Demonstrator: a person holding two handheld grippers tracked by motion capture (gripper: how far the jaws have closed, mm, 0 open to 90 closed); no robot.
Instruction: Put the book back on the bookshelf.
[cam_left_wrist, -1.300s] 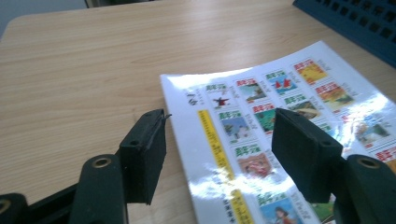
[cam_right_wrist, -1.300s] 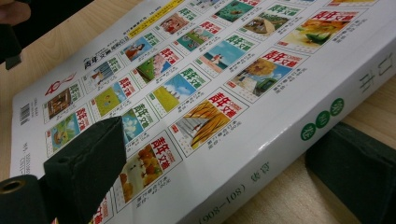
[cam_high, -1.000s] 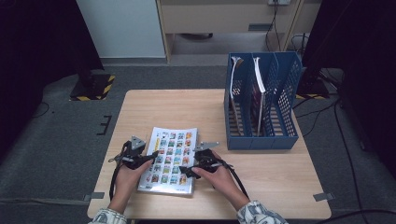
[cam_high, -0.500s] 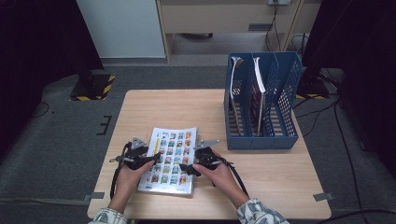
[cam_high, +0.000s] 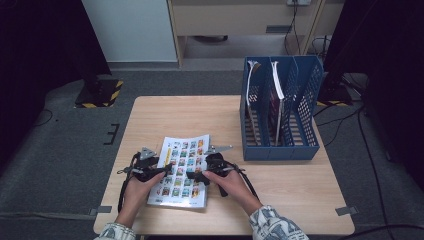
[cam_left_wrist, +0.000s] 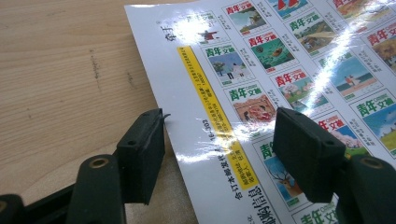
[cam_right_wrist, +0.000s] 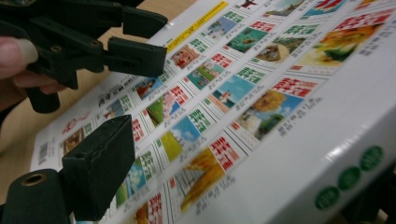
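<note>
A: Report the left gripper (cam_high: 161, 172) first.

B: In the high view it sits at the near left of the table (cam_high: 150, 112), at the left edge of the magazine (cam_high: 182, 170). In the left gripper view its jaws stand apart, one over bare wood just beside the magazine's edge and the other over the printed cover. The edge lies between them; the pads do not press on it, so the claw is open and holds nothing.

A: Location of the magazine?

B: Flat on the table near the person, between the two grippers. Its cover is a glossy white sheet printed with a grid of small colour pictures (a yellow strip runs along the left margin).

A: And the right gripper (cam_high: 196, 176)?

B: It is at the magazine's right side, held in the right hand (cam_high: 231, 184). In the right gripper view the magazine's right edge rises between the jaws, one pad showing at the lower left above the cover. The other jaw is hidden below that edge, so whether the pads press cannot be told. The jaws have just been closing slightly, with the magazine between them.

A: Anything farther right?

B: A blue file rack (cam_high: 280, 112) stands at the far right of the table, well apart from the magazine, with upright items in its left compartments.
</note>
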